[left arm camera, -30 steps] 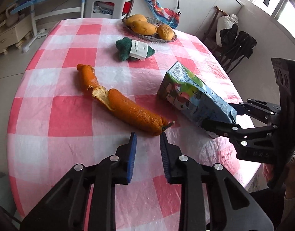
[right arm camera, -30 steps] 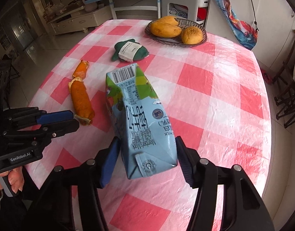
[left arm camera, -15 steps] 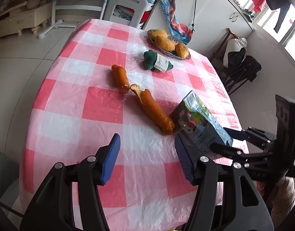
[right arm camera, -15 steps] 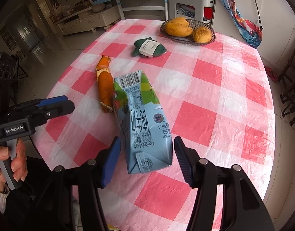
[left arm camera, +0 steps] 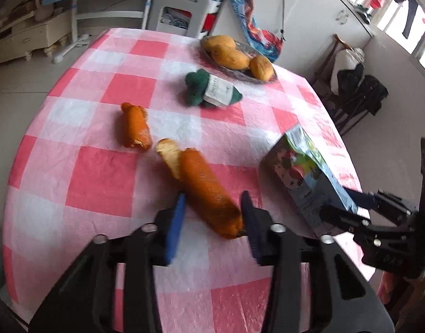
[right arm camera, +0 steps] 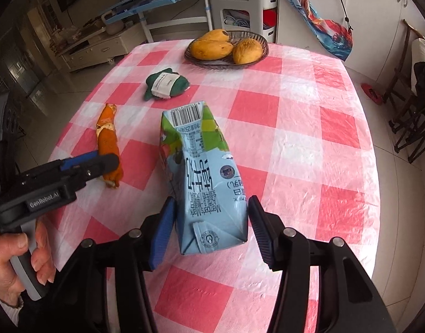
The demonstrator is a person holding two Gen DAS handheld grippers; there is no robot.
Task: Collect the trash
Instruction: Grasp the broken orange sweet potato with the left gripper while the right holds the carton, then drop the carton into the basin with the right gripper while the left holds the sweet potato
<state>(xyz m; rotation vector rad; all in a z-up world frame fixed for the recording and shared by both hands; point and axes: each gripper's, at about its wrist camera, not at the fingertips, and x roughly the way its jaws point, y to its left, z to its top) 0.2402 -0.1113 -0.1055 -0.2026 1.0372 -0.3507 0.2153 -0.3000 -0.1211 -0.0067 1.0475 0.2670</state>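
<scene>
The left gripper, pitched steeply down at the table, is closing its jaws around the near end of the long orange peel; contact is unclear. At its three o'clock, the right gripper, angled down too, clamps the blue milk carton.

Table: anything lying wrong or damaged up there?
Yes. The milk carton is dented and held tipped in the right gripper. Orange peel lies in two torn pieces: one loose, one between the closing left fingers.
</scene>
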